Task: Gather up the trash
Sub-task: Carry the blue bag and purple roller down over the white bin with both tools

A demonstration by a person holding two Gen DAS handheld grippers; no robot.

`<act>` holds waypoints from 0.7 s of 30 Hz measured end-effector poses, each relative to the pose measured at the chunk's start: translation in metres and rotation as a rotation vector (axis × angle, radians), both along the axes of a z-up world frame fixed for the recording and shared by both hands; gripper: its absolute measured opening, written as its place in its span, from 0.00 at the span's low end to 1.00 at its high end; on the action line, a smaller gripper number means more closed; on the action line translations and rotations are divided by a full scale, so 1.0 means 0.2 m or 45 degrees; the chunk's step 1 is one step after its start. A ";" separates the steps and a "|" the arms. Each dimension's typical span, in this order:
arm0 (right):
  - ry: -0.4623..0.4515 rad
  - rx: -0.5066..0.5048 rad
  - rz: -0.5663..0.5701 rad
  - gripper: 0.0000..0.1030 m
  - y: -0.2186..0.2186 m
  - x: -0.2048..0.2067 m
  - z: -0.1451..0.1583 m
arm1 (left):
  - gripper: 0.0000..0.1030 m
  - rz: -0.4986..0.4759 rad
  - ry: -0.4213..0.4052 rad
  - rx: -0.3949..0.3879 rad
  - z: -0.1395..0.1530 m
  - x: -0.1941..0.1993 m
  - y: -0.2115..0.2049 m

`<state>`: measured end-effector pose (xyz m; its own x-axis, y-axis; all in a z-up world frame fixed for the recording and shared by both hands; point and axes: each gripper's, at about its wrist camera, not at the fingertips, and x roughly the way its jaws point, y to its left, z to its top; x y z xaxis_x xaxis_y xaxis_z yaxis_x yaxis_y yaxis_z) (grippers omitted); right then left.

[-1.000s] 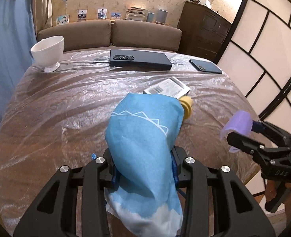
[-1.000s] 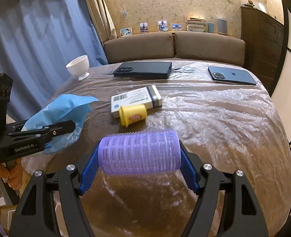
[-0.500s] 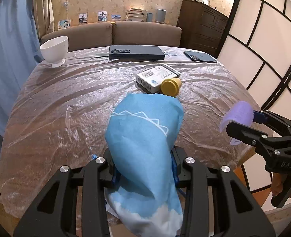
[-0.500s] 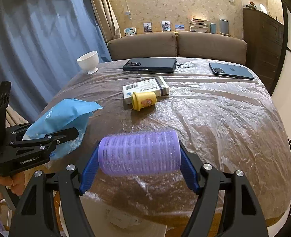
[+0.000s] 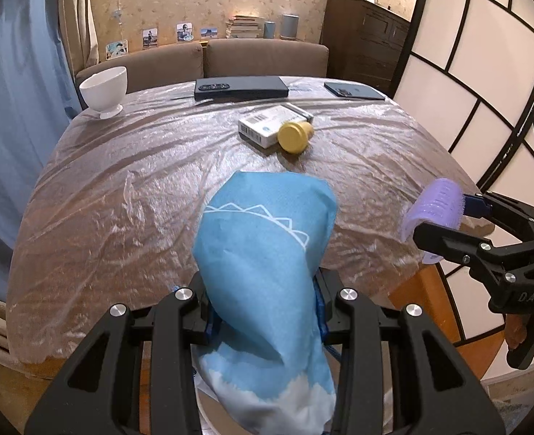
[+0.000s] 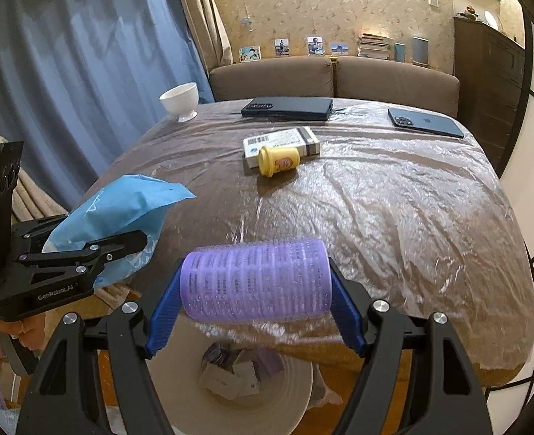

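Observation:
My left gripper point(image 5: 265, 311) is shut on a blue wrapper point(image 5: 267, 253) with a white zigzag line, held past the table's near edge. It also shows at the left of the right wrist view point(image 6: 121, 214). My right gripper point(image 6: 256, 311) is shut on a purple hair roller point(image 6: 256, 281), held above a white trash bin point(image 6: 179, 391) that has paper scraps inside. The roller also shows at the right of the left wrist view point(image 5: 431, 214). A yellow tub point(image 6: 279, 161) lies on its side against a white box point(image 6: 285, 141) mid-table.
The table point(image 6: 393, 217) is covered in clear plastic film. At its far side stand a white footed bowl point(image 6: 179, 99), a dark flat case point(image 6: 288, 108) and a dark phone point(image 6: 424, 123). A brown sofa, blue curtain and panelled screen surround it.
Both grippers have drawn back from the table and risen, each with its load. The trash bin has come into view under the right gripper.

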<state>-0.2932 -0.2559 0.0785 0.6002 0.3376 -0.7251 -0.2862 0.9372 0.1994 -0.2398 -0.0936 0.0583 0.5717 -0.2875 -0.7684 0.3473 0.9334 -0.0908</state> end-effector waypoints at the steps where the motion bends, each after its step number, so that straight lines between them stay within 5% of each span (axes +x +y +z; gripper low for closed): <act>1: 0.004 -0.003 0.008 0.70 0.00 -0.01 0.00 | 0.38 -0.005 0.005 0.003 0.00 -0.02 0.00; 21: 0.088 0.018 0.111 0.70 0.06 -0.19 -0.09 | 0.38 -0.048 0.048 0.067 -0.03 -0.27 -0.04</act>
<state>-0.3303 -0.2440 0.0610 0.5169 0.3969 -0.7585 -0.3520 0.9062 0.2344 -0.2944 -0.1011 0.0521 0.5317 -0.2670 -0.8038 0.3798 0.9234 -0.0555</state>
